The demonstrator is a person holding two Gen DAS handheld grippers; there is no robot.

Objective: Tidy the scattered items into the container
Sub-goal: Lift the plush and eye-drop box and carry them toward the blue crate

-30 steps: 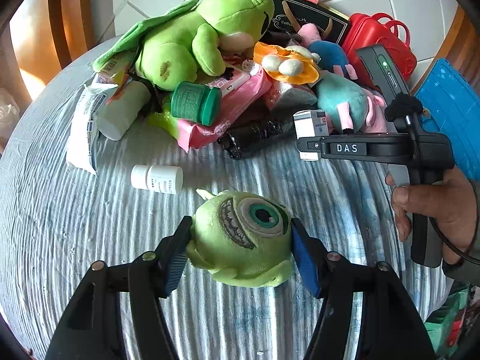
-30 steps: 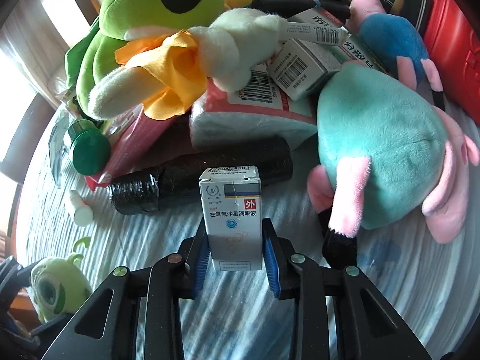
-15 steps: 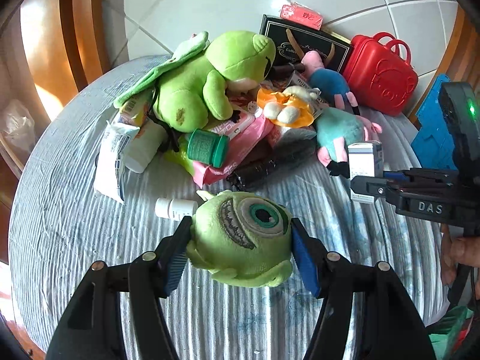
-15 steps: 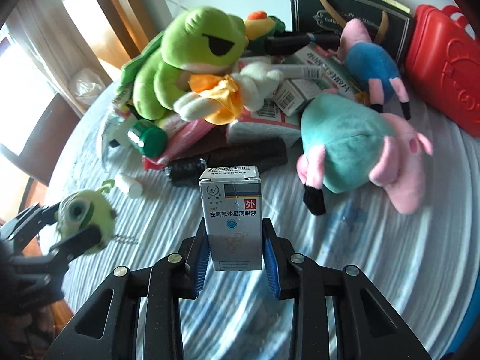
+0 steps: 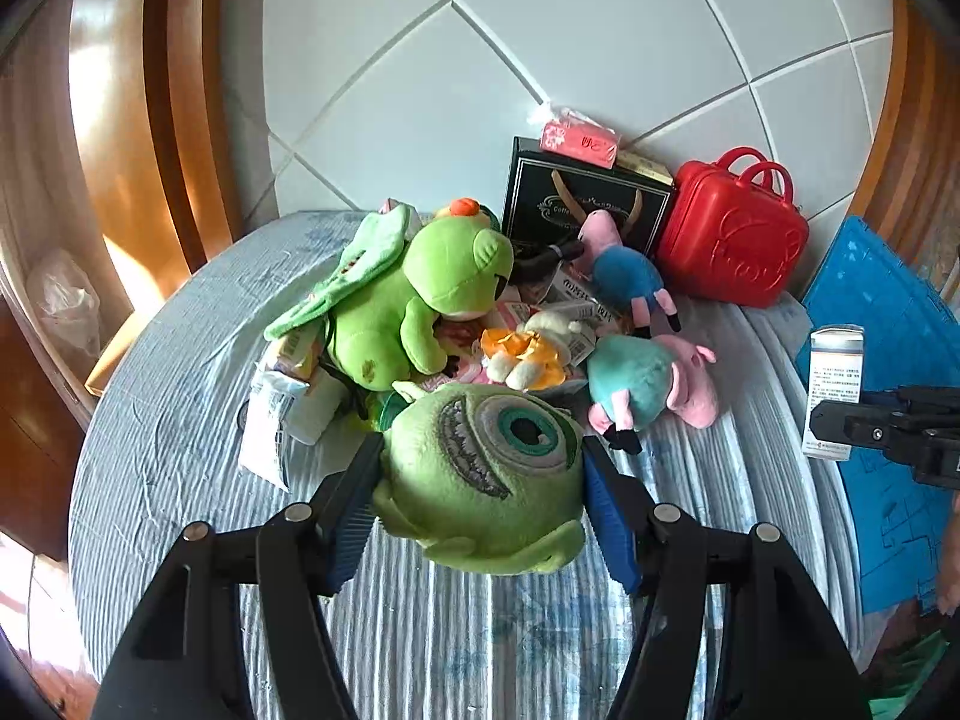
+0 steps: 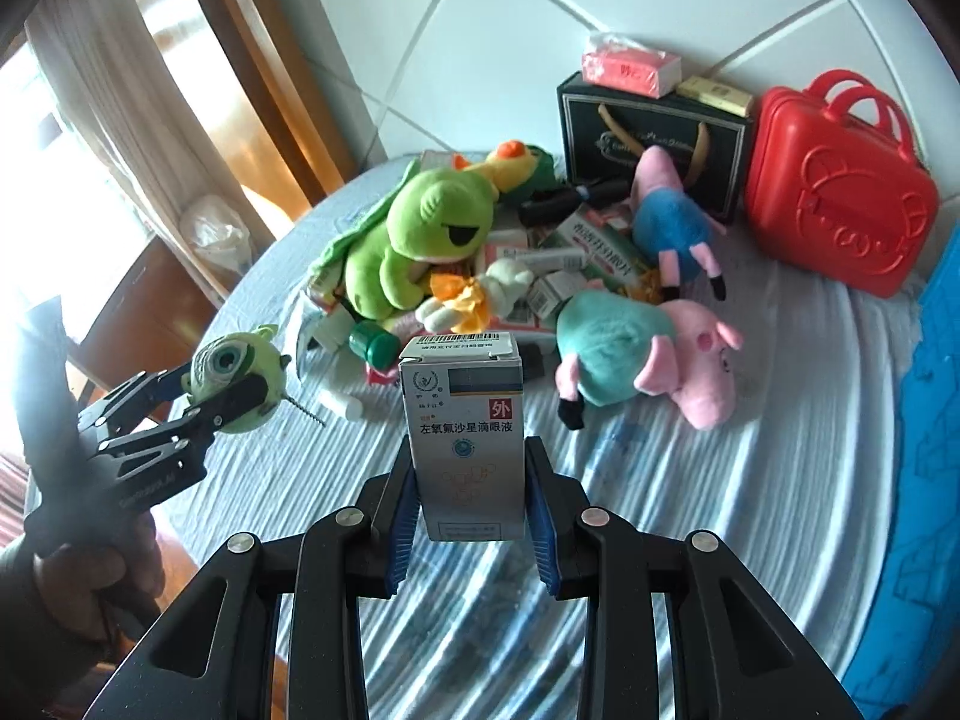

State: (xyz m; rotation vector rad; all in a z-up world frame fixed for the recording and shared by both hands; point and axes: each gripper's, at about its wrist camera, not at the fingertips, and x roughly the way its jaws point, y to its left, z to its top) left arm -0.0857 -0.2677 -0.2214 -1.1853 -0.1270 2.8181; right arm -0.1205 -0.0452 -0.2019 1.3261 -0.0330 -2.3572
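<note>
My left gripper (image 5: pixel 483 498) is shut on a green one-eyed monster plush (image 5: pixel 480 474) and holds it above the table; it also shows in the right wrist view (image 6: pixel 237 378). My right gripper (image 6: pixel 471 498) is shut on a small silver eye-drop box (image 6: pixel 465 438), held upright in the air; the box also shows at the right of the left wrist view (image 5: pixel 834 396). The blue container (image 5: pixel 888 408) lies at the table's right edge, right behind the box in the left wrist view. A pile of scattered items with a green frog plush (image 6: pixel 420 240) lies at the table's far side.
The pile holds a teal-and-pink pig plush (image 6: pixel 636 354), a blue pig plush (image 6: pixel 672 222), a green-capped bottle (image 6: pixel 372 348) and several boxes. A red toy suitcase (image 6: pixel 840 210) and a black gift bag (image 6: pixel 654 132) stand by the tiled wall. The round table has a striped cloth (image 6: pixel 720 510).
Both grippers have risen and pulled back from the pile with their items. The right gripper with the box has moved toward the blue container.
</note>
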